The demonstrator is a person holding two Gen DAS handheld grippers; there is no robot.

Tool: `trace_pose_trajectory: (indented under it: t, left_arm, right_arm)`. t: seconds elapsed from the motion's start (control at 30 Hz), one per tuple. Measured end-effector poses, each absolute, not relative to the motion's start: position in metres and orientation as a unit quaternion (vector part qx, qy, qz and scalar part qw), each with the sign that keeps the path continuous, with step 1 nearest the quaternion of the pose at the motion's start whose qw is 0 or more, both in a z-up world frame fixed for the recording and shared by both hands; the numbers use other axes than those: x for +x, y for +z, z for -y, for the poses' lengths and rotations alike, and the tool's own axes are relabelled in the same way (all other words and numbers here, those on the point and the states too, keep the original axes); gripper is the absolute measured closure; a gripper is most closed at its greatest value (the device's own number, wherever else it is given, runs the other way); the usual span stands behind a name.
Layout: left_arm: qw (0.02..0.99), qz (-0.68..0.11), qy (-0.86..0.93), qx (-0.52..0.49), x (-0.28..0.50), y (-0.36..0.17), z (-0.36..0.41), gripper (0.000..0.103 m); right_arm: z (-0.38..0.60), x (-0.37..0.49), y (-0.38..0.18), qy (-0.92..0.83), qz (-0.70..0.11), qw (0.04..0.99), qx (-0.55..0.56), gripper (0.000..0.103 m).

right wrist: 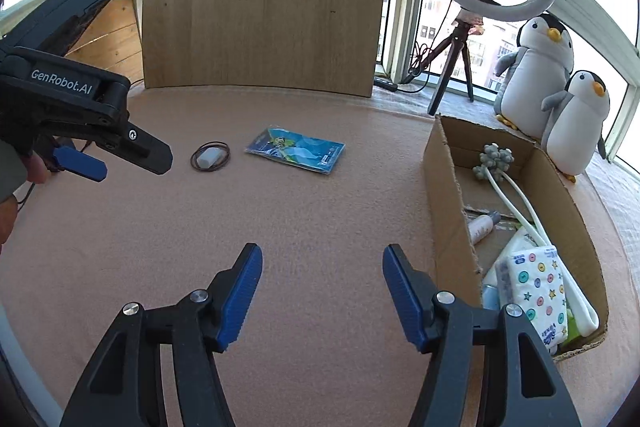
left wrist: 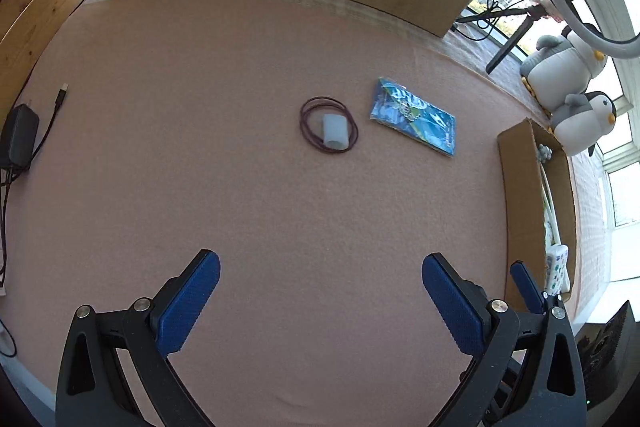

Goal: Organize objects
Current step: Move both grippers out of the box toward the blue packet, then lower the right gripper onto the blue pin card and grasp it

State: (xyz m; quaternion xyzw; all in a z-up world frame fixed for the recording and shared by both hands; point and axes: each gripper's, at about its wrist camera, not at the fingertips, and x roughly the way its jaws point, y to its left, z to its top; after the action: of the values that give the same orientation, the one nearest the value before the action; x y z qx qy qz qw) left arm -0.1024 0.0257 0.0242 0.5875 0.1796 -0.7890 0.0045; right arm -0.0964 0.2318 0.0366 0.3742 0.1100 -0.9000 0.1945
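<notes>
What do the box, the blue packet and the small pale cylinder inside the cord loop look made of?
Box: corrugated cardboard, matte brown, with raw fluted edges. Blue packet: probably a printed card in glossy plastic film, since it catches glare. Pale cylinder: likely translucent plastic or silicone, milky and dull; too small to be sure.

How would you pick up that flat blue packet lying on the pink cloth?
The blue packet lies flat, so I'd probably bring the open right tool down from above and pinch across its narrow width near one short edge. It looks thin, so a side approach would likely slide over it.
</notes>
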Motion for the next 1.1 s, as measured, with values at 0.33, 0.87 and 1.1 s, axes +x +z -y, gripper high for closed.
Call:
trace_pose_trajectory:
  t: [0.33, 0.87, 1.1]
  left_arm:
    - [0.055, -0.249, -0.773, 0.581, -0.055, 0.008, 0.056, 0.001]
    - [0.073, -0.296, -0.767, 0.564, -0.021, 0.006, 0.091, 0.001]
    - [0.073, -0.301, -0.767, 0.562, -0.018, 0.008, 0.094, 0.001]
  right_arm:
    - [-0.170, -0.165, -0.009, -0.848, -0.169, 0.224, 0.449, 0.039]
    - [-0.135, -0.293, -0.019, -0.709, -0.313, 0.335, 0.536, 0.004]
    - [-0.127, -0.305, -0.022, -0.669, -0.320, 0.378, 0.555, 0.005]
